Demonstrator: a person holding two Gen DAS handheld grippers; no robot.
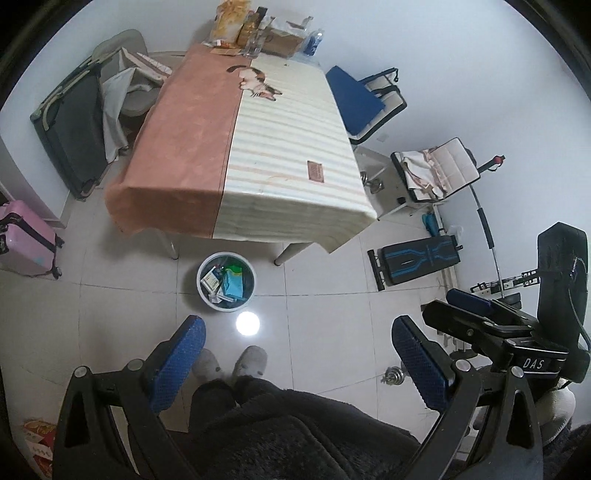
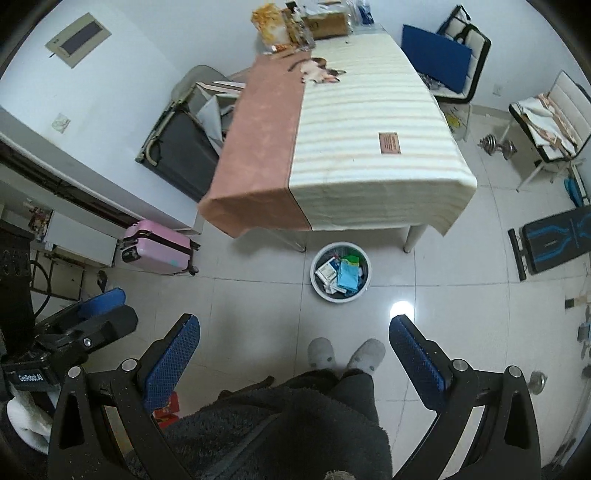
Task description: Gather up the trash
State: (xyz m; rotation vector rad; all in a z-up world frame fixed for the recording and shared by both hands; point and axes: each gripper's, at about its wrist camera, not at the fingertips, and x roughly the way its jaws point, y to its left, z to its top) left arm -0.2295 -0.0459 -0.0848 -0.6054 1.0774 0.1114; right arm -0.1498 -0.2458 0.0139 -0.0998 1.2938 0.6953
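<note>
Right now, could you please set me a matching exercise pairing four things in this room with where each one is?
Things:
1. bin
2. suitcase
3. dumbbell
4. snack bags

Places:
A. far end of the table
B. floor, near the table's front edge
C. floor, right of the table
D. by the left wall

Pairs: 1-B, 2-D, 3-C, 4-A

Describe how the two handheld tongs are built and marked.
The left tongs and right tongs match: black plastic frames with silver bolts and blue textured finger pads. The right unit carries a white "DAS" label, the left a "GenRobot.AI" label; a black cable trails from the right.
</note>
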